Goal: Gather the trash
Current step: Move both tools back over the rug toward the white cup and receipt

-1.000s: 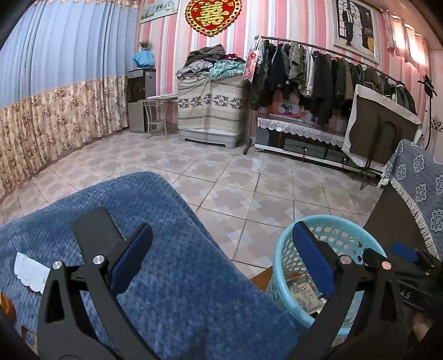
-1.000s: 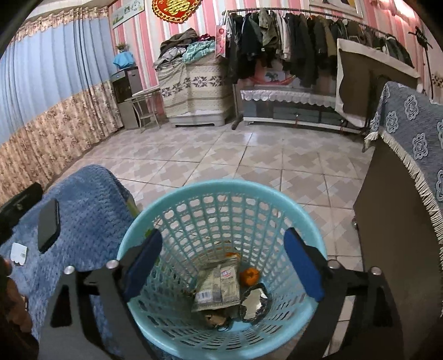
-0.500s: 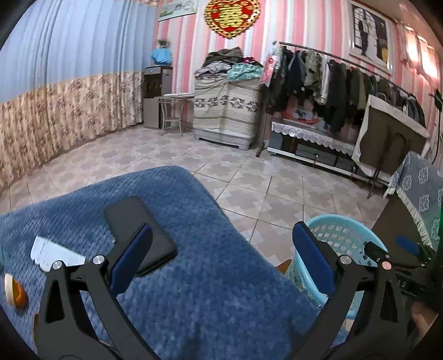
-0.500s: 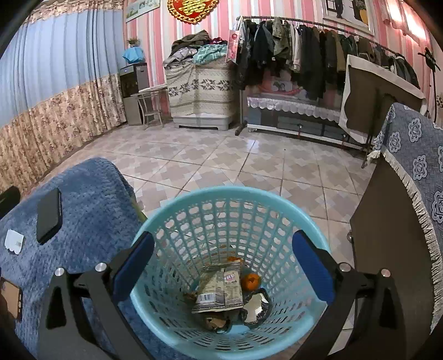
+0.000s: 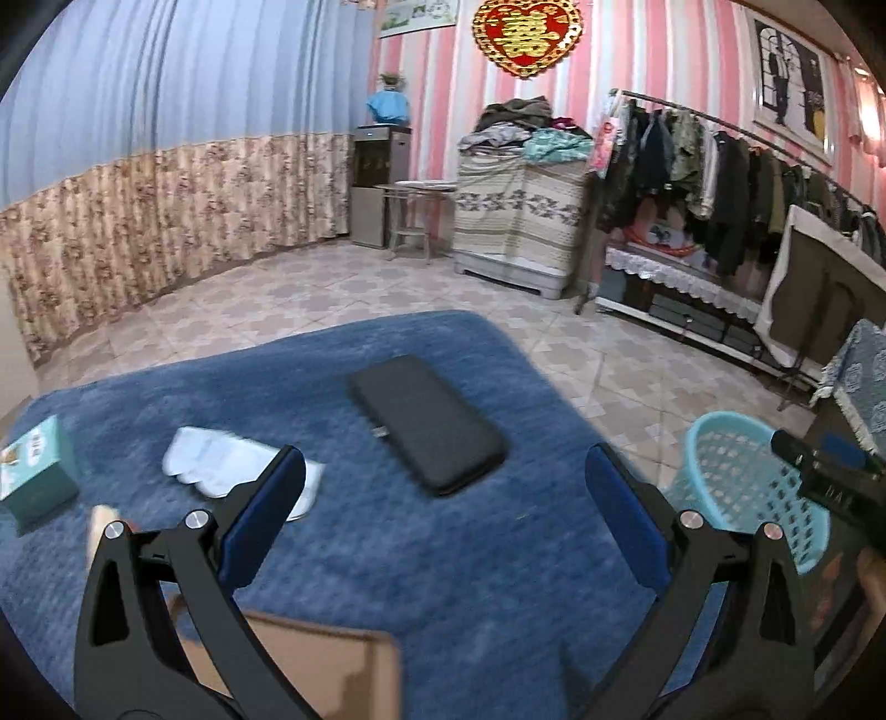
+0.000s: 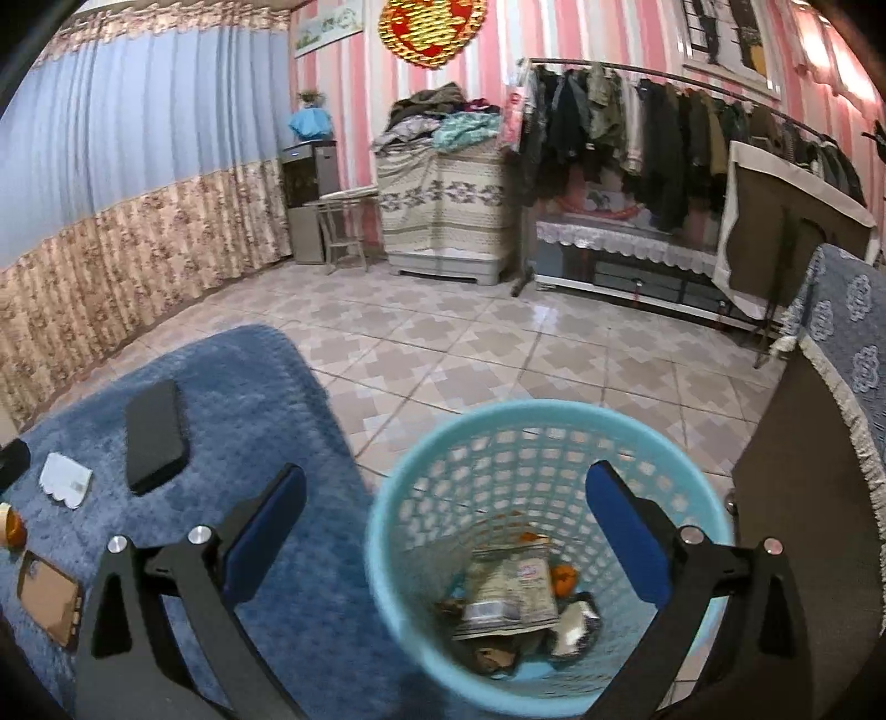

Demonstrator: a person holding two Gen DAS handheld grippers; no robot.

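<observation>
A red and gold heart ornament (image 5: 526,36) on the striped wall bears the gold double-happiness character 囍 (cut off at the top in the right wrist view). Print on the teal box (image 5: 34,476) is too blurred to read.

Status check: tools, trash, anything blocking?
Left tool open, empty, over the blue cloth. Right tool open, empty, above the basket. White scrap uncollected; wrappers already binned. Phone lies beside the scrap.
</observation>
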